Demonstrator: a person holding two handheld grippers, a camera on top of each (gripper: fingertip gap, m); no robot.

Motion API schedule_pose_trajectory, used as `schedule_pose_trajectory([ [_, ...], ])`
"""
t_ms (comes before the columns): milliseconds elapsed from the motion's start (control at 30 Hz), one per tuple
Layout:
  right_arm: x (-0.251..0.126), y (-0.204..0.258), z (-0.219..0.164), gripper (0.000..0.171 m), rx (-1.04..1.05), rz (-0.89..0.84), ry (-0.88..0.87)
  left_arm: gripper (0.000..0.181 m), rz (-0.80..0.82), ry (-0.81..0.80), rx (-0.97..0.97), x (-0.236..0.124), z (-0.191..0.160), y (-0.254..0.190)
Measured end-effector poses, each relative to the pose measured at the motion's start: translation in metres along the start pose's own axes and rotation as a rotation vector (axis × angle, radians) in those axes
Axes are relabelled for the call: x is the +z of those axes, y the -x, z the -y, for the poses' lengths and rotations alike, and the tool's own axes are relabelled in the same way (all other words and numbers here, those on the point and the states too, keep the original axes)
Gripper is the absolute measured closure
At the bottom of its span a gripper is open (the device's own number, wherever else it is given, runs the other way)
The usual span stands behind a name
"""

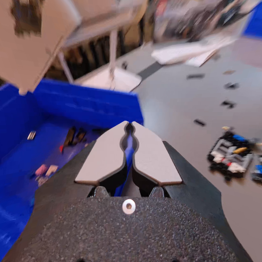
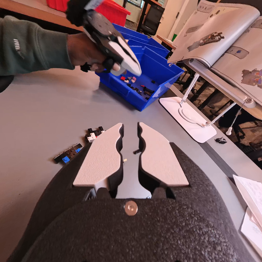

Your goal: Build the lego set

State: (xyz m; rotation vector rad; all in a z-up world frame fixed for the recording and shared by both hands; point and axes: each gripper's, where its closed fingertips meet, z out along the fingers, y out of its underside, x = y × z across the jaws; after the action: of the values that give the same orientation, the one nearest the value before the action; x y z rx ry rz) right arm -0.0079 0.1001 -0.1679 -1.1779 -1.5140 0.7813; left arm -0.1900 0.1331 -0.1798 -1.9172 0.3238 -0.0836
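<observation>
Left wrist view, blurred, had the left gripper (image 1: 129, 124) at frame centre, its matte grey pads nearly meeting, nothing visible between them, tips over the near wall of the glossy blue plastic bin (image 1: 87, 99), where small loose bricks lay. Right wrist view had the right gripper (image 2: 130, 124) low over the smooth grey tabletop (image 2: 42, 113), jaws parted and empty, a tiny black pin (image 2: 136, 151) showing between them. At left centre sat the studded black-and-white brick assembly (image 2: 92, 134); upper right, an open instruction booklet (image 2: 212, 35) leaned on a white stand, seemingly for easy viewing.
</observation>
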Motion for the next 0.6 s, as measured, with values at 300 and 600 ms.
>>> schedule_pose_trajectory([
  [300, 0.014, -0.045, -0.002, 0.171, 0.119, -0.184, -0.031, 0.181, 0.033, -0.27, -0.035, -0.023, 0.032, -0.004],
  [600, 0.143, -0.137, 0.089, 0.116, -0.021, -0.461, -0.08, 0.181, 0.083, -0.318, -0.023, -0.019, 0.028, -0.004],
])
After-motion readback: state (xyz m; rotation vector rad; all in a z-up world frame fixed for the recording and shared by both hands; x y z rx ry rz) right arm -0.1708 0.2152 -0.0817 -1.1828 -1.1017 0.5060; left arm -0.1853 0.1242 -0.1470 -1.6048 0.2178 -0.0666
